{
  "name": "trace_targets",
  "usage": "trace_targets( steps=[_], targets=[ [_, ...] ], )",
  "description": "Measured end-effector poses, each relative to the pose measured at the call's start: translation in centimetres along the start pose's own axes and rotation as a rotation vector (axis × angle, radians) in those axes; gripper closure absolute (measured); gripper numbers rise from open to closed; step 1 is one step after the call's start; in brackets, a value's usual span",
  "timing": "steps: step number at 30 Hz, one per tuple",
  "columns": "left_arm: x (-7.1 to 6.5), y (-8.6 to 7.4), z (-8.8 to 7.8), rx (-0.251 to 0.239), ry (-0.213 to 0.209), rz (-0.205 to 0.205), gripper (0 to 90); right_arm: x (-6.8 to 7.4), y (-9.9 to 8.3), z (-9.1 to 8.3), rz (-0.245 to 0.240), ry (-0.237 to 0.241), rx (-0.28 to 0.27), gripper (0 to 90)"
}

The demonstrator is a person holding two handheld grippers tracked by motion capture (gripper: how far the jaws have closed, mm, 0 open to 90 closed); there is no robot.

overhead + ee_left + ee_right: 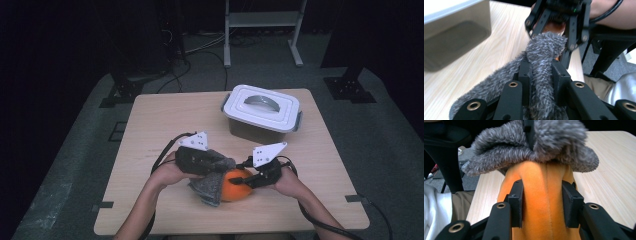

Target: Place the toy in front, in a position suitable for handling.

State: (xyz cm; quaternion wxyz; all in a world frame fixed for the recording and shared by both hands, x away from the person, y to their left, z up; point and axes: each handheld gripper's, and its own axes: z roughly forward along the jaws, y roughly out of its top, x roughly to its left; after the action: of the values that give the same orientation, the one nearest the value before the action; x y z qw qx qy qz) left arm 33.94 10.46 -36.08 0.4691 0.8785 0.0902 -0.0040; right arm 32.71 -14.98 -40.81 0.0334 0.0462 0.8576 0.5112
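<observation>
Between right gripper pads: orange plush (clamped)

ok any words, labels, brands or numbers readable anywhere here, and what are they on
None can be read.
White lidded box: plain lid and walls, no label showing.
Orange plush thing and grey fuzzy cloth: no tag or print showing.
Left gripper and right gripper: plain black jaws, no marking; grey plates blank.
Table: bare wood, no writing.

Low in the frame's centre, the cloth lies left of and over the ball; the box sits above them, right of centre.
</observation>
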Motion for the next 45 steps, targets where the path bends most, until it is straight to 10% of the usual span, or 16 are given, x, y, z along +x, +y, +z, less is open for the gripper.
trace_targets(
  steps=[12, 17, 26, 34, 45],
  targets=[
    [1.0, -1.9, 0.9, -0.024, -0.014, -0.062, 72.6, -1.2, -3.2, -3.2, 0.092, -0.031, -0.045, 50.6],
    [0.9, -1.4, 1.3, -0.017, -0.012, -0.057, 72.6, -0.4, -1.6, -4.0, 0.110, -0.077, 0.033, 30.0],
    [0.1, -1.1, 2.1, -0.005, -0.021, -0.032, 72.6, 0.5, -1.0, -2.7, 0.152, -0.104, 0.069, 18.9],
    [0.0, -1.2, 1.9, -0.018, -0.033, -0.039, 72.7, 0.2, -1.7, -2.2, 0.113, -0.076, 0.076, 46.4],
    [-0.5, 1.0, 0.9, -0.079, -0.052, 0.002, 72.7, 0.6, -0.2, -0.7, 0.002, -0.029, 0.025, 50.3]
  ],
)
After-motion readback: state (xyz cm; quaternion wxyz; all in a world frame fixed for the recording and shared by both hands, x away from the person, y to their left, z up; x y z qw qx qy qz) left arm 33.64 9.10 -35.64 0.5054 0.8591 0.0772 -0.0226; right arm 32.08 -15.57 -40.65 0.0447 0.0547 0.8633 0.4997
